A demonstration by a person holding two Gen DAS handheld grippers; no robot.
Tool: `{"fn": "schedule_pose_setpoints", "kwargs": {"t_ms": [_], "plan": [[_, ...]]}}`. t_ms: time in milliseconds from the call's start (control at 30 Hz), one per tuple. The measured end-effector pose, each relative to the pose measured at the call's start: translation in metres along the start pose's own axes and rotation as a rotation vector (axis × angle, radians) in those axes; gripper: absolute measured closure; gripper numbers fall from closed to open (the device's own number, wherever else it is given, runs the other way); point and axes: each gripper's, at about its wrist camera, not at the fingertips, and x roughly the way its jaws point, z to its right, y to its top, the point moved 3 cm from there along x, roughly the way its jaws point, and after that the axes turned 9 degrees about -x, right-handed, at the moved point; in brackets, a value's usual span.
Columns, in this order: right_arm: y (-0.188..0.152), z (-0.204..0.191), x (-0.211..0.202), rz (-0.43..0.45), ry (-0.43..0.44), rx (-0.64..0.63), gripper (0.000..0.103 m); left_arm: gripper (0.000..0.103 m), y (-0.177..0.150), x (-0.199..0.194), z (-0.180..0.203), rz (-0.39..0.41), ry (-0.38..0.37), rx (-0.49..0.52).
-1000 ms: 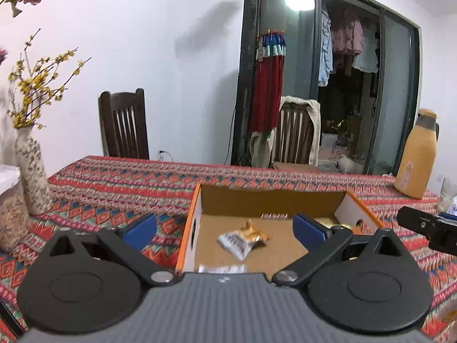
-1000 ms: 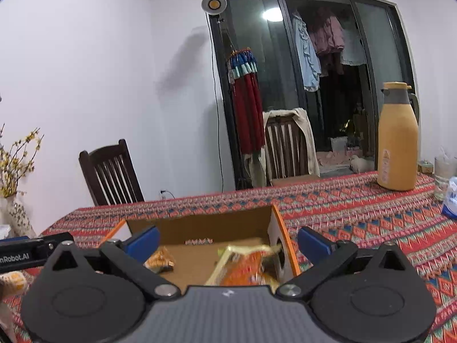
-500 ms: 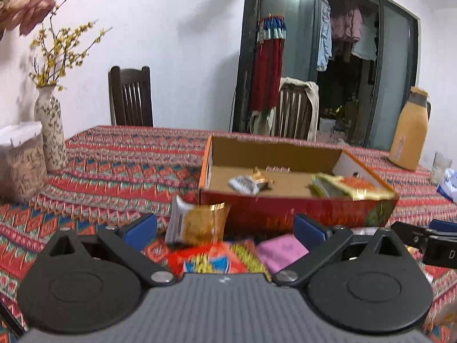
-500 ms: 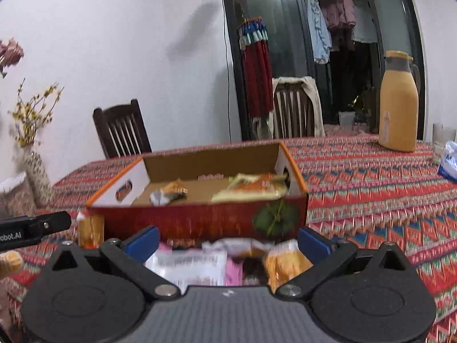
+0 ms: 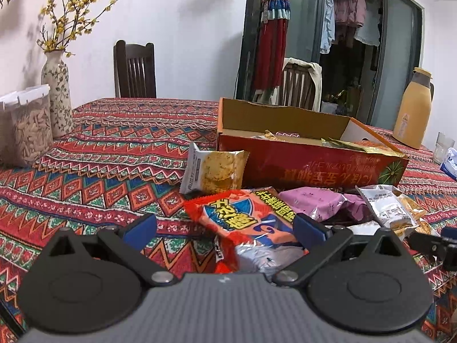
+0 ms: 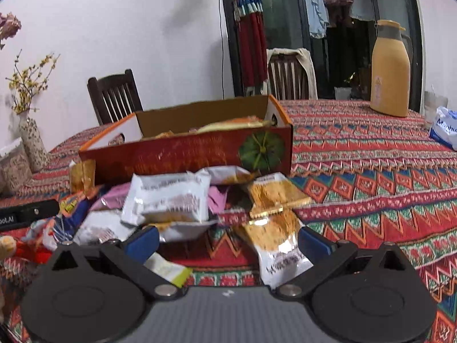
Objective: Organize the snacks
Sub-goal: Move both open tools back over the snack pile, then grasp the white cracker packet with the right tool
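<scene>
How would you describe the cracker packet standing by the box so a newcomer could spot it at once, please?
Find the red cardboard box on the patterned tablecloth. At its near left corner a cracker packet stands upright, apart from the heap of snacks. Unlike the red packet and pink packet lying flat in front of it, it is white-edged and pictures golden crackers.

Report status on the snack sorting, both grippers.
Left gripper open over red snack packet. Right gripper open, empty, above snack pile. Box behind, partly filled. Nothing blocking.
</scene>
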Motion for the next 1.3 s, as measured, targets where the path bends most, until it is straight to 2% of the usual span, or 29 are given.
{"fn": "schedule_pose_setpoints", "kwargs": {"t_ms": [467, 1300], "plan": [[-0.0042, 0.0, 0.0101, -0.02, 0.023, 0.013, 0.0, 0.0, -0.0037, 0.0008, -0.003, 0.01, -0.071, -0.03], [-0.0057, -0.0025, 0.0064, 0.017, 0.029, 0.009, 0.0, 0.0, -0.0065, -0.005, 0.0011, 0.065, -0.07, -0.01]]}}
